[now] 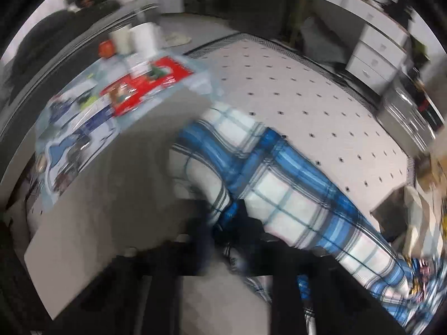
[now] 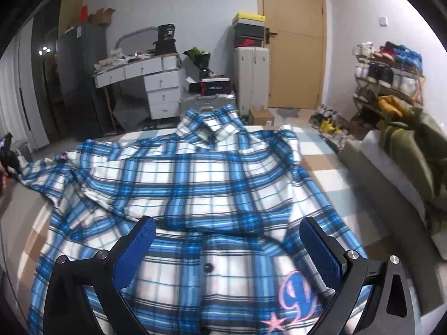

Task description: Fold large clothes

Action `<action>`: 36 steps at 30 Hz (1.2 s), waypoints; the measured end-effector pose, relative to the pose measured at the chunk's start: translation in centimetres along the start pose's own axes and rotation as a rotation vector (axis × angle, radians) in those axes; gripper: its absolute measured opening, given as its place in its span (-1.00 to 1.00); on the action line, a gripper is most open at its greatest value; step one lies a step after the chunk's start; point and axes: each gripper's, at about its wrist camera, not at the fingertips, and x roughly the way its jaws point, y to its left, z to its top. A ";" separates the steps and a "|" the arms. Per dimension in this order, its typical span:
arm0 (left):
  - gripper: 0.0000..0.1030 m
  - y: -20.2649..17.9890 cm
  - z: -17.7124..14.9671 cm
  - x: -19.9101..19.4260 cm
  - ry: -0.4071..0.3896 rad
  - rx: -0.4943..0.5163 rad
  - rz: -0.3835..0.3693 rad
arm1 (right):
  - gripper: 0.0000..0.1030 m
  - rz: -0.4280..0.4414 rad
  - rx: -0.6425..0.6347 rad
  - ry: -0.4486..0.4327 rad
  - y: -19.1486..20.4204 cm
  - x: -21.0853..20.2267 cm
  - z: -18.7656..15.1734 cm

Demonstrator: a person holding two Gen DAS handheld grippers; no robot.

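Observation:
A blue and white plaid shirt (image 2: 212,178) lies spread on the bed, collar at the far end, with a pink and blue emblem near its hem. My right gripper (image 2: 227,229) is open, its blue pads (image 2: 134,251) wide apart just above the shirt's button front, holding nothing. In the blurred left wrist view, my left gripper (image 1: 237,223) is shut on a sleeve (image 1: 279,173) of the plaid shirt, which stretches away to the right over the dotted mattress (image 1: 307,89).
A grey sheet (image 1: 125,167) and a printed cover with a red book (image 1: 151,81) and white cups lie on the bed's left. A white desk (image 2: 151,83), suitcases (image 2: 251,75), a door, a shoe rack (image 2: 388,75) and a pillow (image 2: 385,173) surround the bed.

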 end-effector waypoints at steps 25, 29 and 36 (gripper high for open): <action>-0.83 -3.9 -6.6 -28.9 -0.560 0.391 -0.493 | 1.00 0.155 0.188 -0.046 -6.2 -6.1 -3.2; -0.83 -8.0 -11.2 -33.2 -0.570 0.546 -0.678 | 1.00 0.153 0.210 -0.055 -7.3 -7.0 -3.8; -0.83 -18.8 -21.6 -33.7 -0.439 0.820 -0.982 | 1.00 0.123 0.250 -0.036 -9.8 -8.2 -4.7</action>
